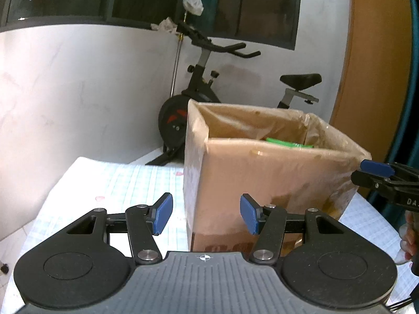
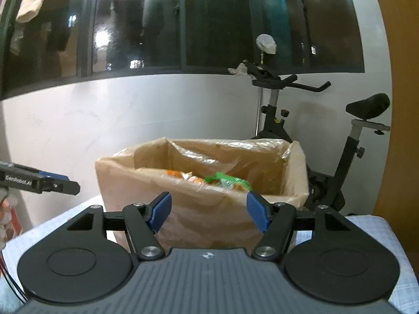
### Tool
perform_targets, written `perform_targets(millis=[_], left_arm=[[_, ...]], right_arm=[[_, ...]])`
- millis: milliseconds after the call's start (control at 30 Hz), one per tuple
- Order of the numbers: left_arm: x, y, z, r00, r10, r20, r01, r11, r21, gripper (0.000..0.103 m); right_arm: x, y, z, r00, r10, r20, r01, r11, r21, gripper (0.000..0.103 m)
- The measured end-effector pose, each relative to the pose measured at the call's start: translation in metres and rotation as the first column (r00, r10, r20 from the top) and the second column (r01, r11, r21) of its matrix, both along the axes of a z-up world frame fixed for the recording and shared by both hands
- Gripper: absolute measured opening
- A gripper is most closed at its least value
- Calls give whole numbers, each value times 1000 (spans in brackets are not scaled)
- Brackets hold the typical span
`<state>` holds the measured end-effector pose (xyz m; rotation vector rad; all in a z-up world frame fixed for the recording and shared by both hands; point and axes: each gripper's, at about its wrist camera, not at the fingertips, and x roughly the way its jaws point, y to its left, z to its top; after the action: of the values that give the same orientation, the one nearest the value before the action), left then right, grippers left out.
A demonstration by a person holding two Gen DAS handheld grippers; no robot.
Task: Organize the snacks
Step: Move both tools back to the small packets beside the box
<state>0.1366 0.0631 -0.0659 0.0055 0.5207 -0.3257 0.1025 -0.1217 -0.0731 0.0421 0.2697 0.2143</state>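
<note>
Left wrist view is showing the left gripper [image 1: 207, 214] hanging released and empty, its pads facing the near corner of the cardboard box [image 1: 262, 172] standing on the checked tablecloth [image 1: 117, 183]. The snack packets [image 2: 222, 179] are lying inside the plastic-lined box, straight ahead of and beyond the right gripper [image 2: 208, 213], which is also gaping with nothing between its pads. I judge the right hand is lining up better with the opening.
</note>
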Motion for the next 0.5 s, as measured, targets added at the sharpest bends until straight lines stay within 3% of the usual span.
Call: perform_targets(millis=[500], left_arm=[[-3, 1, -28, 998, -3, -70, 5, 1000, 14, 59]], right_arm=[[-6, 11, -55, 985, 17, -170, -13, 1000, 23, 67]])
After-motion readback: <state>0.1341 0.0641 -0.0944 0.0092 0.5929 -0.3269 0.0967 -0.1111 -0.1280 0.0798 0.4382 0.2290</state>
